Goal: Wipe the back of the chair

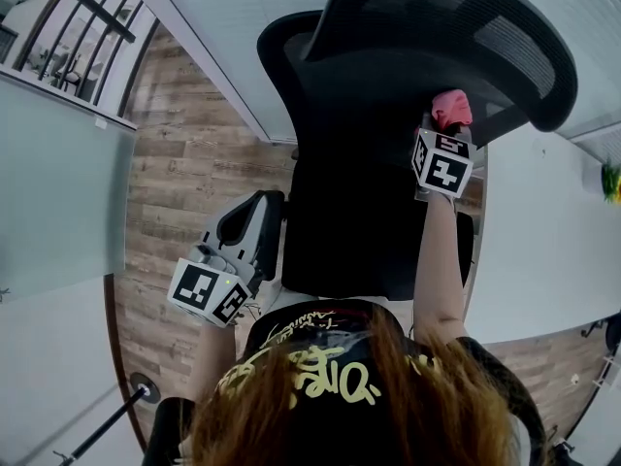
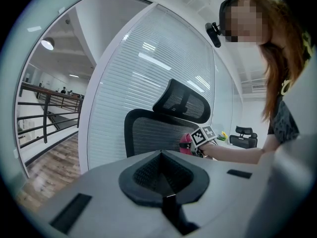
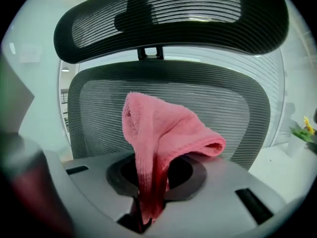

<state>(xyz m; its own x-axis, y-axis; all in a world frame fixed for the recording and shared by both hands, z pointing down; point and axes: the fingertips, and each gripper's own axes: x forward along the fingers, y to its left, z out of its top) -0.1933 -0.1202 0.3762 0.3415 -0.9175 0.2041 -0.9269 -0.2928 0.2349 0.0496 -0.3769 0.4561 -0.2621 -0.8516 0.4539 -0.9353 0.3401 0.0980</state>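
Observation:
A black mesh office chair stands in front of me, its backrest (image 1: 359,95) and headrest (image 1: 466,27) in the head view. My right gripper (image 1: 444,129) is shut on a pink cloth (image 1: 451,108), which it holds at the right side of the backrest, just under the headrest. The right gripper view shows the pink cloth (image 3: 163,138) rising from the shut jaws, close in front of the mesh backrest (image 3: 237,108). My left gripper (image 1: 233,260) hangs low by the left armrest (image 1: 254,223), shut with nothing in it. Its own view shows the backrest (image 2: 148,133) further off.
A glass partition with blinds (image 1: 223,37) stands behind the chair. A white desk (image 1: 543,241) runs along the right, with a green plant (image 1: 611,181) on it. Wooden floor (image 1: 184,163) lies to the left, with a railing (image 1: 78,27) beyond.

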